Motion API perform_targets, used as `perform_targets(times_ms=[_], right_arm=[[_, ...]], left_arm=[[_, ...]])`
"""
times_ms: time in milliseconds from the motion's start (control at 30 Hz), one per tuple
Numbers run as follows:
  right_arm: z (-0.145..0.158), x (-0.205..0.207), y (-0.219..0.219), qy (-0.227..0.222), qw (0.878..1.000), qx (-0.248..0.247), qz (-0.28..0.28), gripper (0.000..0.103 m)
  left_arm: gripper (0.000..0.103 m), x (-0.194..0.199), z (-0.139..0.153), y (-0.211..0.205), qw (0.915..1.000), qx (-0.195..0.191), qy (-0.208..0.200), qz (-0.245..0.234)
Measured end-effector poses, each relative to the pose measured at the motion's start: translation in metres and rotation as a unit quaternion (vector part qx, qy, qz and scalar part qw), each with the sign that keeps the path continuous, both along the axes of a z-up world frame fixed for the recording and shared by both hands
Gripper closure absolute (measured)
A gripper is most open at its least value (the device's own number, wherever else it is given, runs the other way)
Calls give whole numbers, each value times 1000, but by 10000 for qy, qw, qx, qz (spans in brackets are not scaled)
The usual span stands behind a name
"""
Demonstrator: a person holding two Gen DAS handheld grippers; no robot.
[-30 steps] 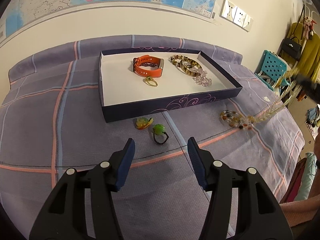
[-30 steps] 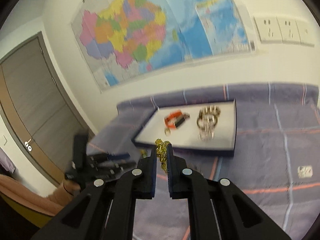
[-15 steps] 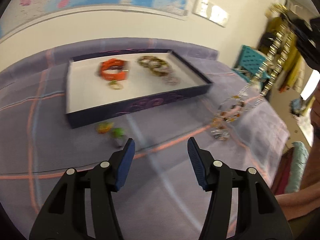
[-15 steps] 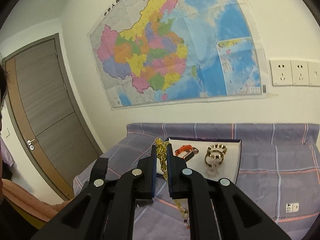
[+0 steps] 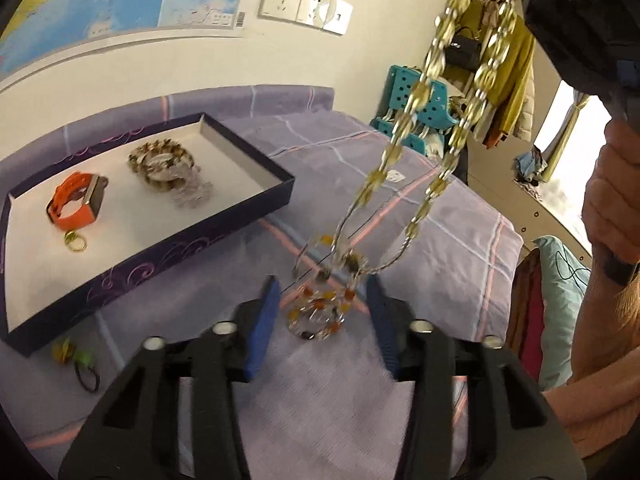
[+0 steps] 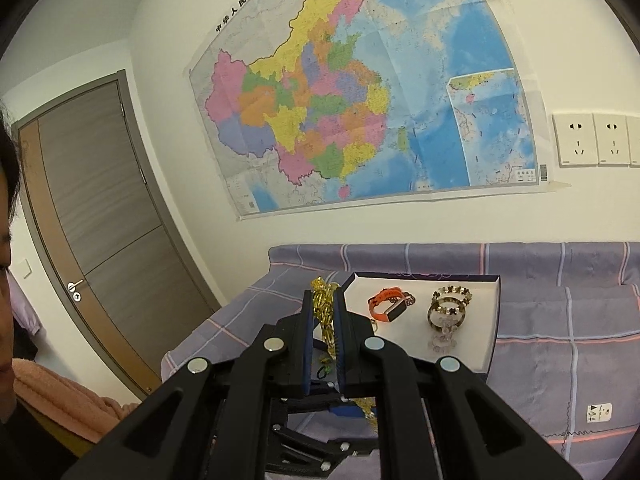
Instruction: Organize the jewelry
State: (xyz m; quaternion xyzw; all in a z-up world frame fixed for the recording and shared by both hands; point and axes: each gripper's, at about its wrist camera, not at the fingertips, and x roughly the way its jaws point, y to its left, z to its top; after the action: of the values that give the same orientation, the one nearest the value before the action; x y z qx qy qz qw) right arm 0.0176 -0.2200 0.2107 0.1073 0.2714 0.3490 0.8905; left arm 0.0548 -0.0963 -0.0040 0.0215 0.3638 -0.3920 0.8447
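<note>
Necklace (image 5: pixel 432 92) pinched high in clenched right gripper (image 6: pixel 325 320), beaded end (image 5: pixel 320 308) dangling between released left gripper (image 5: pixel 322 320) fingers above bedspread (image 5: pixel 440 216); steady swinging tail, carry over tray (image 5: pixel 224 232) rim, lower slowly clear of watch (image 5: pixel 76 204) and bracelets (image 5: pixel 164 162).

I see glossy yellow beads on the necklace (image 5: pixel 416 96), matt woven cloth on the bedsheet (image 5: pixel 460 216), and smooth orange plastic on the watch (image 5: pixel 74 204).
</note>
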Motion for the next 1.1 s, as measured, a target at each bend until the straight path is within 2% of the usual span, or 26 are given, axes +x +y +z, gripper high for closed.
perform_targets(times_ms=[33,133,400,733,833,967,1000,1033,1100], right_arm=[[-1,1,-1,18,10000,14,0,95],[-6,3,-7,74,9999,59,-80,95],[-38,18,-25,492,9979,3,-420,95],[-75,34,-38,943,9933,-16,-673,95],[-78,36,-42,995,9925,18,-706,95],[-75,36,-41,947,9932,11,-684,95],[-74,36,-40,932,9934,8,-676,95],[-73,36,-39,925,9935,7,-658,95],[-73,36,-37,908,9938,-16,-637,95]], left_arm=[[93,3,-1,-3,10000,25,75,-24],[94,2,2,-2,9999,136,-6,87],[97,-13,37,21,9993,-190,-311,64],[97,-8,58,69,9963,-808,-46,290],[97,-7,52,73,9965,-748,73,353],[97,-9,28,57,9984,-415,341,200],[90,-10,23,55,9985,-350,363,216],[78,-11,18,55,9986,-237,368,290],[73,-14,11,58,9981,94,198,574]])
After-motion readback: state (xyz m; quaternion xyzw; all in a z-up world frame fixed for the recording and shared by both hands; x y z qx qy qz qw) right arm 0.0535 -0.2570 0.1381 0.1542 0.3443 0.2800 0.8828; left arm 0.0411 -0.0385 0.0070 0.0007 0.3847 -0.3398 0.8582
